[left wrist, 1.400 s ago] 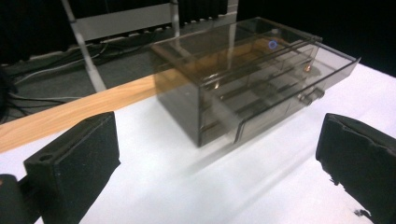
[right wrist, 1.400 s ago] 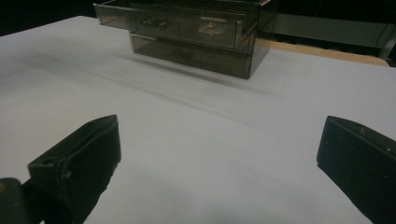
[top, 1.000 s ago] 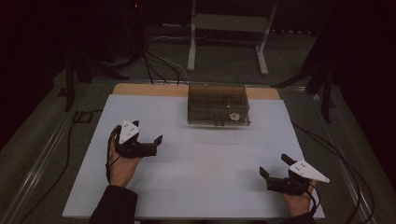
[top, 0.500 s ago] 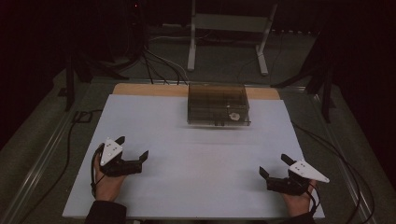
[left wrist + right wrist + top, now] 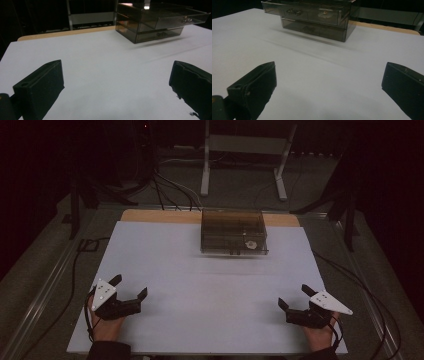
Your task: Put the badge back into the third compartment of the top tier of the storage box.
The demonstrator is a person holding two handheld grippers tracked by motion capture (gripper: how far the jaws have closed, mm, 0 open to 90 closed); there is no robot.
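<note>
Sitting far on table – smoky drawer box (image 5: 233, 232), small pale item inside; both grippers' jaws wide apart, empty.

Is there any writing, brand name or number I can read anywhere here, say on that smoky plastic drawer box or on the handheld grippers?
No readable text anywhere.
Drawer box: no label or number on its tinted walls; the small pale thing inside is too blurred to read.
Left gripper and right gripper: their grey plates show only dots, no lettering.
White table sheet: blank.
</note>
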